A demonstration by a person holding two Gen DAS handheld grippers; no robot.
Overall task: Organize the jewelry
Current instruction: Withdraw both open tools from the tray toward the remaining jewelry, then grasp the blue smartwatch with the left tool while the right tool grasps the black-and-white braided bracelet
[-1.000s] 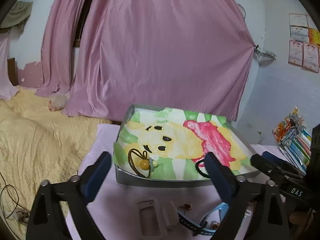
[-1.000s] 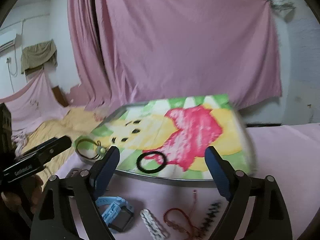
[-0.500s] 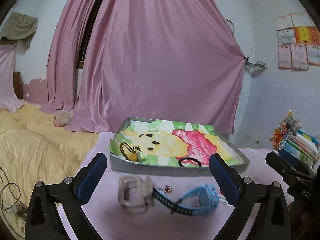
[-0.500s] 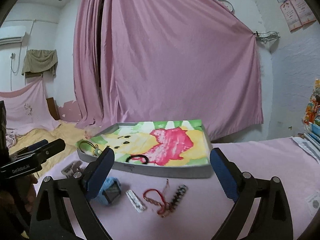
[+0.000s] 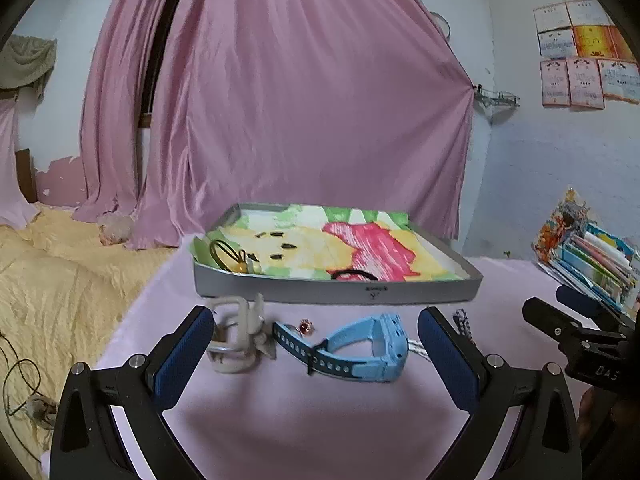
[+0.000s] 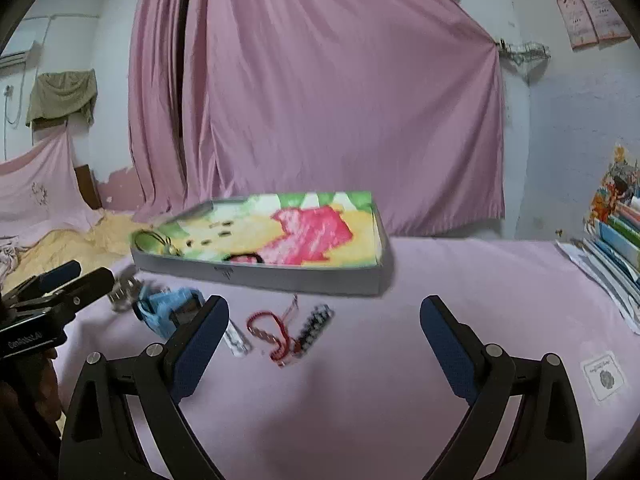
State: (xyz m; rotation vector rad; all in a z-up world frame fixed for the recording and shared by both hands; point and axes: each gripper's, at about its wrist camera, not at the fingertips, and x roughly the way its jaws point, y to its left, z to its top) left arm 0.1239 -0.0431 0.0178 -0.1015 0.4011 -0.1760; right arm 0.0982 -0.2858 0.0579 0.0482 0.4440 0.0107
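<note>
A grey tray (image 5: 336, 290) (image 6: 280, 278) lined with a cartoon picture sits on the pink table; in it lie a black hair tie (image 5: 354, 275) and a hair tie with a yellow bead (image 5: 240, 266). In front of the tray lie a blue watch (image 5: 360, 350) (image 6: 166, 310), a white clip (image 5: 236, 336), a small red earring (image 5: 305, 326), a red bracelet (image 6: 268, 328), a black-and-white beaded piece (image 6: 314, 326) and a white braided piece (image 6: 236, 340). My left gripper (image 5: 312, 356) is open, low before the watch. My right gripper (image 6: 320, 344) is open, just short of the bracelet.
A stack of colourful books (image 5: 596, 260) (image 6: 618, 232) stands at the table's right edge. A yellow bedspread (image 5: 52, 280) lies left of the table, pink curtains (image 5: 304, 100) hang behind. A small white card (image 6: 604, 376) lies on the table at right.
Both grippers have pulled back from the tray and dropped lower, so the loose pieces in front of the tray came into view. Both stay open.
</note>
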